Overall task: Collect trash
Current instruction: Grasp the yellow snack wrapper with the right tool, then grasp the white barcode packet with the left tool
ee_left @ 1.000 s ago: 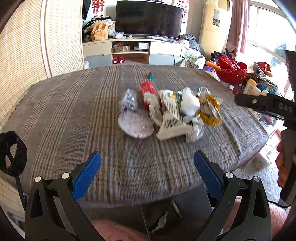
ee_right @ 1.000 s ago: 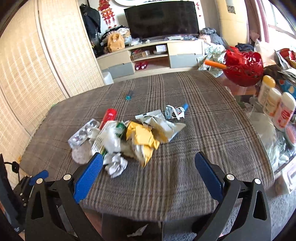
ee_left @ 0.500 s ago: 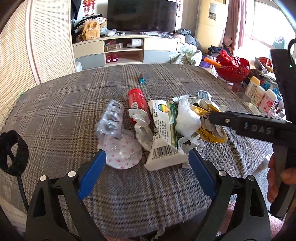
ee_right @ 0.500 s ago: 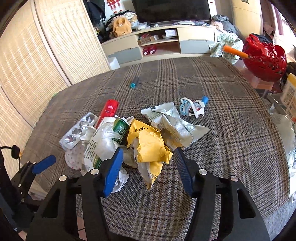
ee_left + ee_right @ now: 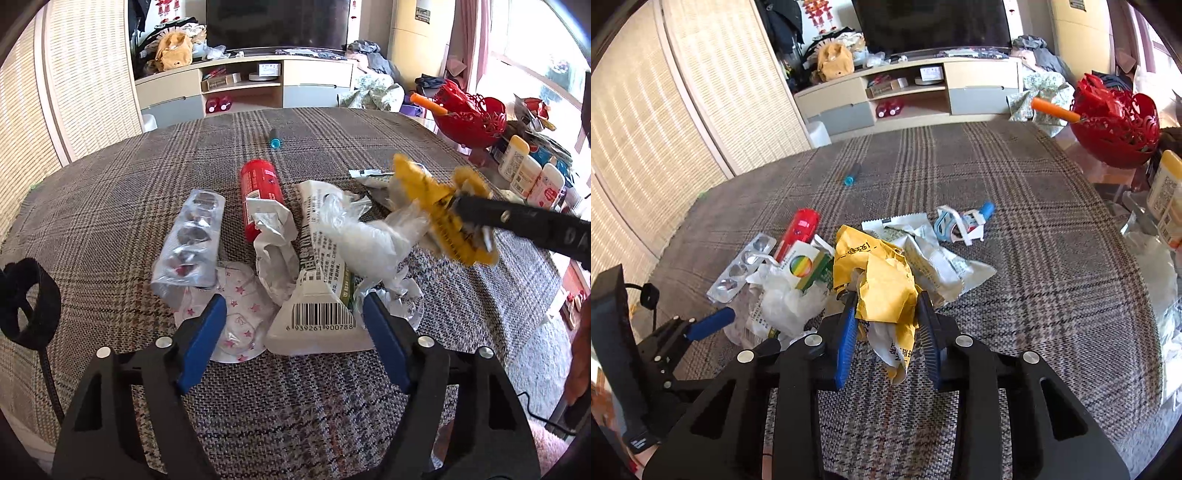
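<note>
The right tongs point(image 5: 888, 339), just closing, pinched the crumpled yellow paper wrapper point(image 5: 882, 284) above the plaid worktop point(image 5: 1034, 258). The left tongs point(image 5: 295, 332), spread but narrowing, straddled the white barcoded pouch point(image 5: 314, 325), lengthwise ahead.

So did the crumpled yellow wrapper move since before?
Yes. The yellow wrapper left the tablecloth, pinched up by the right gripper, whose jaws just closed.

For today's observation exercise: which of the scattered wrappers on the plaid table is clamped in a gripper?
The crumpled yellow paper wrapper, pinched between the right gripper pads; every other wrapper lies loose on the cloth.
</note>
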### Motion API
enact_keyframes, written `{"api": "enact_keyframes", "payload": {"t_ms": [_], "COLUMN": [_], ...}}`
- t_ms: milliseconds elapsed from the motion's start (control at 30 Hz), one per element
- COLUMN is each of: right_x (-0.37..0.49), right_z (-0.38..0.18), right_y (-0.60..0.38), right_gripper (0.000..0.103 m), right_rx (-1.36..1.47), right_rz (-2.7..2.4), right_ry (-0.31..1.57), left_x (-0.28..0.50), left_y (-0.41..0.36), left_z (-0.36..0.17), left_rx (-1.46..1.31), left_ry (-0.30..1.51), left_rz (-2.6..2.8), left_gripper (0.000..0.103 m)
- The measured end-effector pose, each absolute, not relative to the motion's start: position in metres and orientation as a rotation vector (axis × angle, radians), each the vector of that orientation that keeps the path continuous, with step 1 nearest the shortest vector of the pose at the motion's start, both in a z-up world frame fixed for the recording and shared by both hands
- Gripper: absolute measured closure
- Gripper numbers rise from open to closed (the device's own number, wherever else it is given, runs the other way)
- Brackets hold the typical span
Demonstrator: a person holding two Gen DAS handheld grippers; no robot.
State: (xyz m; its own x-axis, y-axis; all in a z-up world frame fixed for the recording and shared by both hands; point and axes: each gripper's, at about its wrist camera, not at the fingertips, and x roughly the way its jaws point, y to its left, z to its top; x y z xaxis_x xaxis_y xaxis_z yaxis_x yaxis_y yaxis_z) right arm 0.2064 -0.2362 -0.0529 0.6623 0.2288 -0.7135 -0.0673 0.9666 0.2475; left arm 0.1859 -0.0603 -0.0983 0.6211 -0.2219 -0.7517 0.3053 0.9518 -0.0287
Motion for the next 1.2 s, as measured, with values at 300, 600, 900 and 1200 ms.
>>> {"api": "enact_keyframes", "payload": {"t_ms": [300,600,900,1200], "right_x": [0.191,0.179,0.147,0.119], "right_z": [-0.035,-0.021,-0.006,-0.01], "right_y": [-0.244,-0.257,-0.251,-0.239], "right_gripper": [0.07,0.07,0.07,0.07], "right_rx": [0.212,0.249,0.26,0.276], "right_rz": [0.156,0.167,0.212,0.268], "right_ry": [0.76,0.707,0.654,0.644], "left_x": [0.179,0.163,0.119,0.089], "left_y": [-0.056,-0.05,-0.037,-0.031], "left_z": [-0.091,-0.049,-0.005,-0.01], "left_rx": [0.1,0.098,0.084,0.085], "left_ry": [0.827,0.714,0.62,0.648], "left_rz": [-0.295,-0.252,-0.249,-0.258], "left_gripper": [0.056,0.057,0.099,0.1]}}
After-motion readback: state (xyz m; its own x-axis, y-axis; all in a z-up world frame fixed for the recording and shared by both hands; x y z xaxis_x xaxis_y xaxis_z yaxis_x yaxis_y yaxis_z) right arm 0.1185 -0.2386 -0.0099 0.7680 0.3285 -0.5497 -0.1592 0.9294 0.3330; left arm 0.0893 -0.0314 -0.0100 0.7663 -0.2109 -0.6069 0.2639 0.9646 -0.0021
